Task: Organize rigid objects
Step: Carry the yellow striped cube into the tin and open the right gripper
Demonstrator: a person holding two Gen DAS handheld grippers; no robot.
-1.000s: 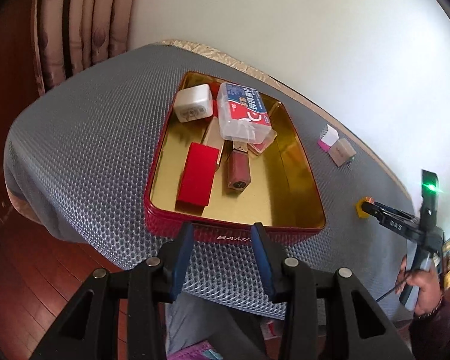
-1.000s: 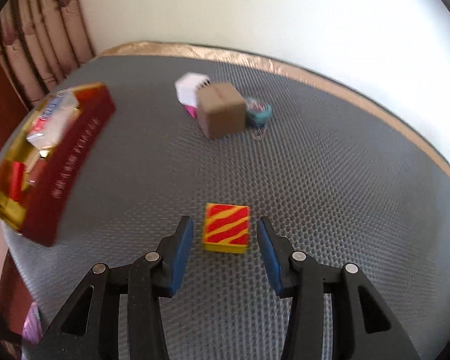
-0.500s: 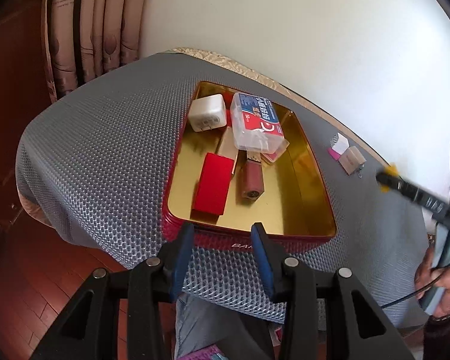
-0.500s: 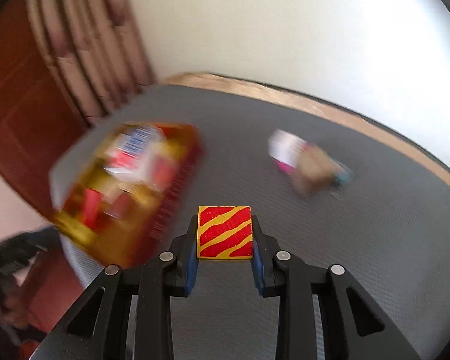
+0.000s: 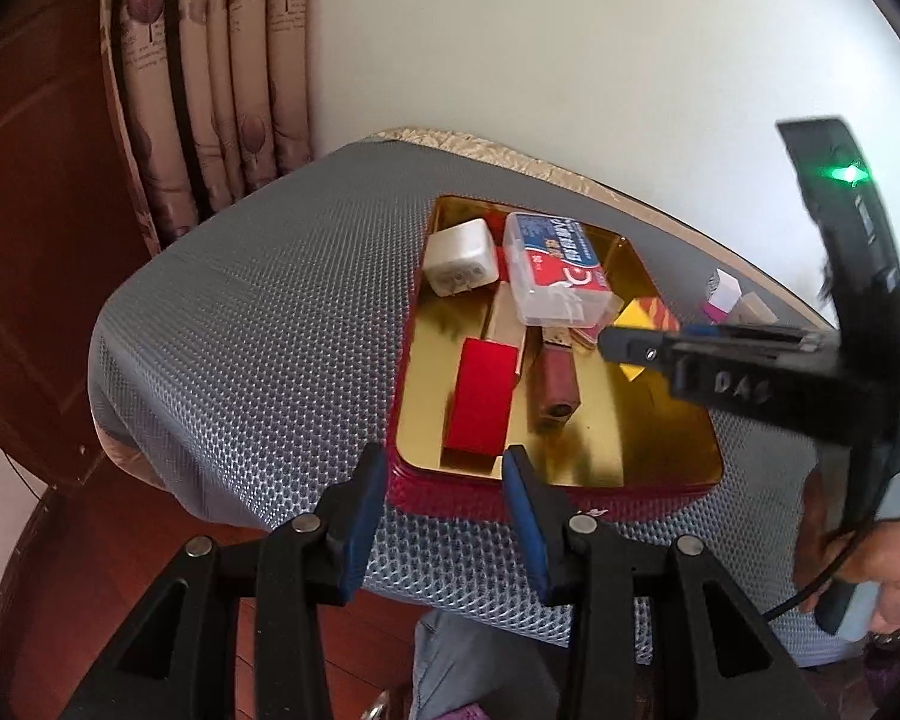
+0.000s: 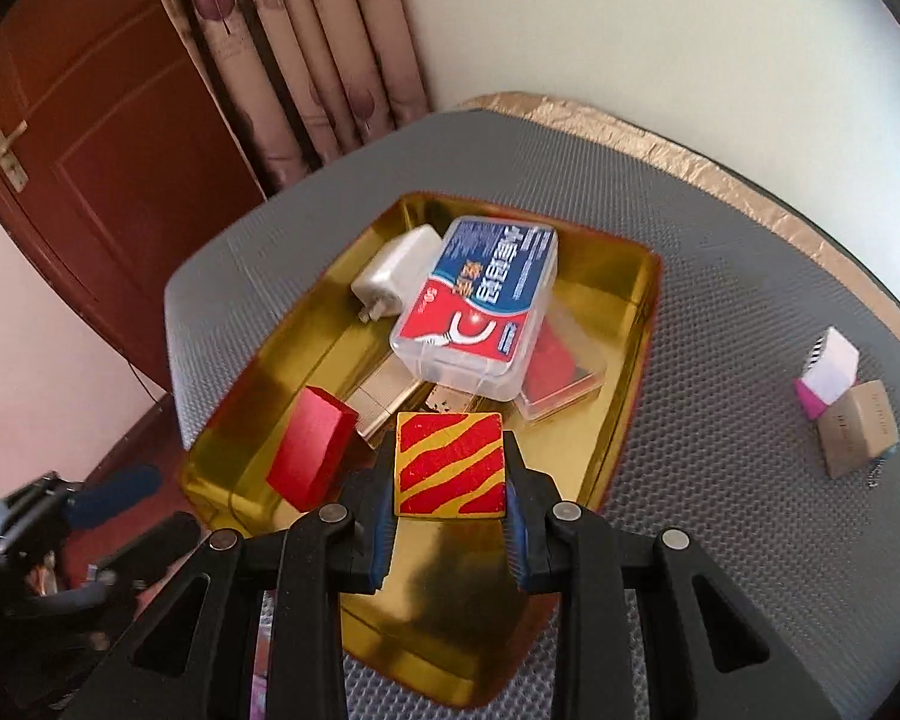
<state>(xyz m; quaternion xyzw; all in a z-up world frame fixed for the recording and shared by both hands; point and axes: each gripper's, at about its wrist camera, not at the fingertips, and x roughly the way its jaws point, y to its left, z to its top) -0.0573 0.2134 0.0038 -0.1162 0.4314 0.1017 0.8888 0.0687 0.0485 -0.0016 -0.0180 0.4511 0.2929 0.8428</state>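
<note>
Striped block (image 6: 450, 464), red and yellow, hangs above the gold tray (image 6: 642, 300), pinched in the right gripper's (image 6: 450, 531) jaws. Left of it, inside the tray, lie a red block (image 6: 312, 456), white charger (image 6: 393, 273) and clear box (image 6: 480, 306). Nearer, the left gripper (image 5: 444, 501) holds its jaws spread at the tray's near rim. Far right, a brown box (image 6: 861, 429) sits on the tabletop (image 6: 720, 360).

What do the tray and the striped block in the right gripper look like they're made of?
Tray: likely tin-plated metal, since its glossy gold inside mirrors the contents and its outer wall is red. Striped block, held in the right gripper: probably painted wood, matte, with sharp edges and flat red and yellow paint.
</note>
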